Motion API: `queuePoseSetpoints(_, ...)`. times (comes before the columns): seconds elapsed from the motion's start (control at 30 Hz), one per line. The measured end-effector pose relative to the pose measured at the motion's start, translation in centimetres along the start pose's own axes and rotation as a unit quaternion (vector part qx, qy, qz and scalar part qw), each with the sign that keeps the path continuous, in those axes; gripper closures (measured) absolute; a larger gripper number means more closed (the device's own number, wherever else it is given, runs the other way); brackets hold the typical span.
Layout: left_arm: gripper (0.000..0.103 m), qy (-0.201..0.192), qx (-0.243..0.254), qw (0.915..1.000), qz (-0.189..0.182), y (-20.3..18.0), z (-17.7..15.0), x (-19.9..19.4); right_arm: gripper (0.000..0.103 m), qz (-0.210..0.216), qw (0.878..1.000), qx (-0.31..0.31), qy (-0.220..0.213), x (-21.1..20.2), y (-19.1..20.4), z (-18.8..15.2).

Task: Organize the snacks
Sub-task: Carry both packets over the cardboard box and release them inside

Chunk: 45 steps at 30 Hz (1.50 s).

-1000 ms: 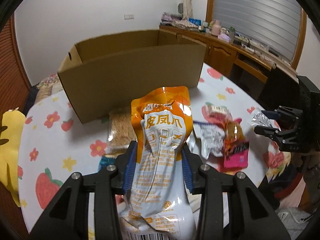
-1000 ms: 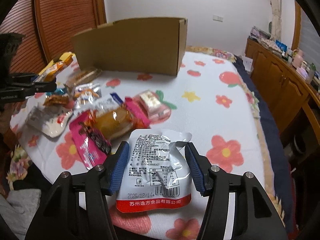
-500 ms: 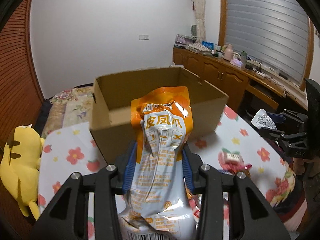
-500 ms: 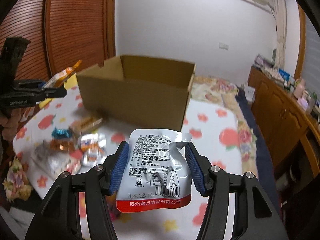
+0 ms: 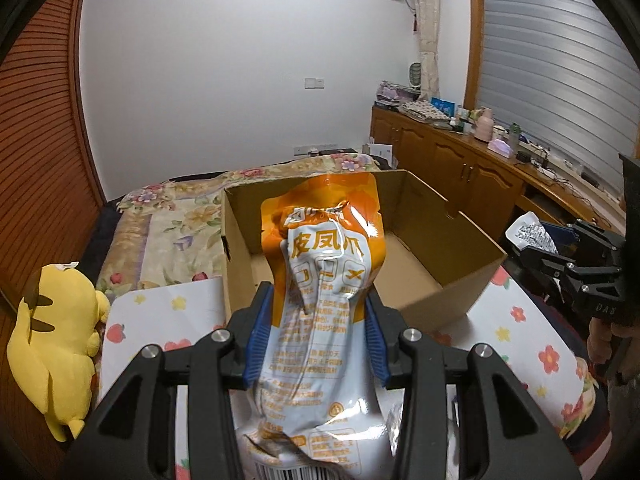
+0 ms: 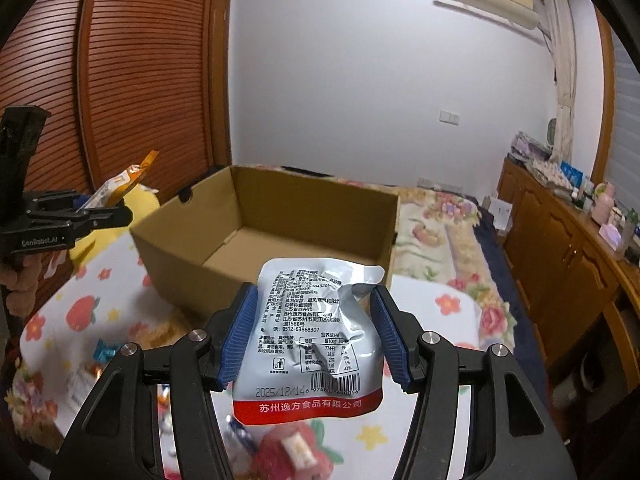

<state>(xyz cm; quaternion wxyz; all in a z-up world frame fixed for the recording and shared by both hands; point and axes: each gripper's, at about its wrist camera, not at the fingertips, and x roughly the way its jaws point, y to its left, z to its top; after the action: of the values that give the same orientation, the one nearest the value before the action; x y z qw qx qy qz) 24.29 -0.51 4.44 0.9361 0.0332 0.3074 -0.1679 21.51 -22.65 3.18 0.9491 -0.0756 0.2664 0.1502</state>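
Observation:
My left gripper is shut on an orange and white snack pouch, held up in front of the open cardboard box. My right gripper is shut on a silver snack packet with a red bottom band, held above the table just short of the box. The box looks empty inside. Each gripper shows in the other's view: the right one at the box's right, the left one at its left.
Loose snacks lie blurred on the flowered tablecloth below my right gripper. A yellow plush toy sits left of the table. A bed lies behind the box and wooden cabinets line the right wall.
Both grippers have risen and moved toward the box with their packets. The box's inside has come into view and the loose snacks have dropped below.

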Motion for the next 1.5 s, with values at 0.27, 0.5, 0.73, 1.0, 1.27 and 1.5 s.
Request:
queuePoseSetpoints(0.27,0.061,0.002,-0.002,0.9999,0.016,0.1,2.3,1.6,0.044,0.001,1.0,0.013,0.005,3.5,-0.2,2.5)
queuePoseSetpoints(0.5,0.06,0.014,-0.005,0.9997,0.021,-0.4,3.1,4.1,0.044,0.007,0.999,0.034,0.013,5.9,-0.6,3.6)
queuePoseSetpoints(0.73,0.059,0.029,-0.006,0.9993,0.023,-0.7,3.1,6.1,0.043,0.004,0.998,0.046,0.037,8.1,-0.7,3.3)
queuePoseSetpoints(1.0,0.053,0.029,-0.008,0.9992,0.025,-0.6,3.5,7.0,0.042,-0.003,0.998,0.043,0.046,9.3,-0.3,3.4)
queuePoseSetpoints(1.27,0.047,0.025,-0.002,0.9994,0.025,-0.7,3.4,7.0,0.032,0.009,0.998,0.048,0.044,9.4,-0.4,3.1)
queuePoseSetpoints(1.5,0.047,0.013,-0.002,0.9996,0.025,-0.3,4.0,6.2,0.031,0.028,0.997,0.067,0.028,8.5,-0.8,3.3)
